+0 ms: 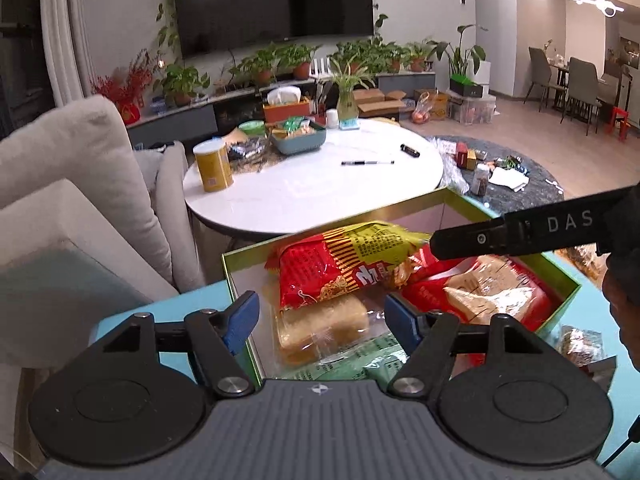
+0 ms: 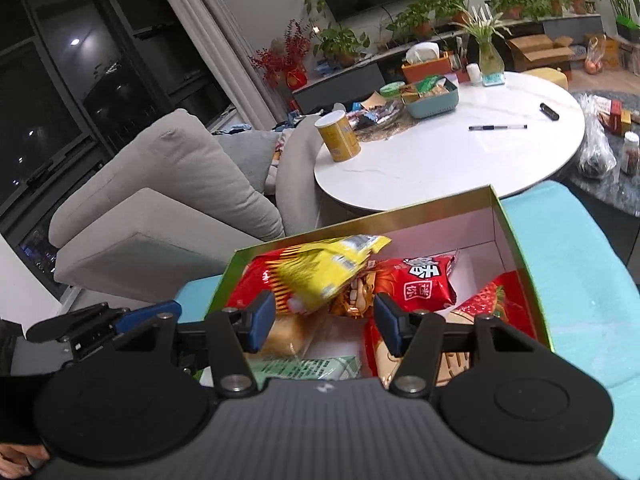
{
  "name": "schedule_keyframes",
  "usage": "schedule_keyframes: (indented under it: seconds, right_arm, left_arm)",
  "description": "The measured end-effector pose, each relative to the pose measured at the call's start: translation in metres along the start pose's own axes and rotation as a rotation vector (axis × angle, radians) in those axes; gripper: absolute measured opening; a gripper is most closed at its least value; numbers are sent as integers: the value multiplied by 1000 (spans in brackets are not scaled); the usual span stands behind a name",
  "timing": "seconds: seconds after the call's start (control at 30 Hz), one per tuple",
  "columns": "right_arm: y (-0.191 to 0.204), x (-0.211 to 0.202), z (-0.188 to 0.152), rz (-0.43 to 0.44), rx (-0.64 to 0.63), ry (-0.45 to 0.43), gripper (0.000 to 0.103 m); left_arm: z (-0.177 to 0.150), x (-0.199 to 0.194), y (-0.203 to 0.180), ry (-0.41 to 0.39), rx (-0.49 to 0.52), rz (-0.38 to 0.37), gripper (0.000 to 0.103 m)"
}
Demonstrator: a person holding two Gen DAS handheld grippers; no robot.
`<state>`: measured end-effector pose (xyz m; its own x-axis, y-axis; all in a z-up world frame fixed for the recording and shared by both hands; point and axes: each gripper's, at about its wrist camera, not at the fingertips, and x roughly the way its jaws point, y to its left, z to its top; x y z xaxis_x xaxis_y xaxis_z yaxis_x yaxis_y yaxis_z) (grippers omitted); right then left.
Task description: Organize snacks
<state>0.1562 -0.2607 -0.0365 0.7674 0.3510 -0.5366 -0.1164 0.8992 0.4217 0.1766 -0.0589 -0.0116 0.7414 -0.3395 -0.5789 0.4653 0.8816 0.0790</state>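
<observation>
An open green box (image 1: 424, 205) (image 2: 516, 236) with a white inside sits on a light blue surface (image 2: 580, 280). It holds several snack packs. A red and yellow noodle pack (image 1: 340, 264) (image 2: 320, 276) lies on top at the left. A small red pack (image 2: 420, 284), a red strawberry pack (image 1: 500, 296) (image 2: 500, 300), a bread pack (image 1: 320, 328) and a green pack (image 1: 360, 364) (image 2: 312, 368) lie around it. My left gripper (image 1: 322, 318) is open over the box's near left part. My right gripper (image 2: 324, 318) is open and empty above the packs. Its finger shows in the left wrist view (image 1: 500, 236) over the box.
A white round table (image 1: 312, 188) (image 2: 460, 152) stands beyond the box with a yellow can (image 1: 214, 164), a blue snack basket (image 1: 298, 136), a pen and a plant vase. A beige sofa (image 1: 72, 200) is at the left. More wrapped snacks (image 1: 580, 344) lie right of the box.
</observation>
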Motion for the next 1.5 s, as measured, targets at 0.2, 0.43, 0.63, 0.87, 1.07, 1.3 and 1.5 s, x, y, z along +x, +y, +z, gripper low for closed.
schedule_keyframes:
  seconds: [0.2, 0.43, 0.63, 0.87, 1.07, 1.3, 1.5]
  right_arm:
    - [14, -23, -7, -5, -52, -51, 54]
    - [34, -59, -12, 18, -95, -89, 54]
    - [51, -86, -16, 21, -115, -100, 55]
    - [67, -104, -34, -25, -120, -102, 59]
    - [75, -112, -56, -71, -150, -102, 59]
    - [79, -119, -72, -77, -148, -85, 59]
    - [81, -124, -82, -87, -142, -75, 59]
  left_arm:
    - [-2, -34, -6, -43, -17, 11, 75]
    - [-2, -79, -12, -94, -28, 18, 82]
    - [-9, -115, -20, -131, -32, 36, 85]
    - [-26, -146, -25, -147, -77, 78, 87]
    - [-45, -164, -33, -168, -78, 108, 91]
    - [-58, -176, -37, -159, -96, 103, 91]
    - [-67, -180, -39, -145, -104, 111, 92]
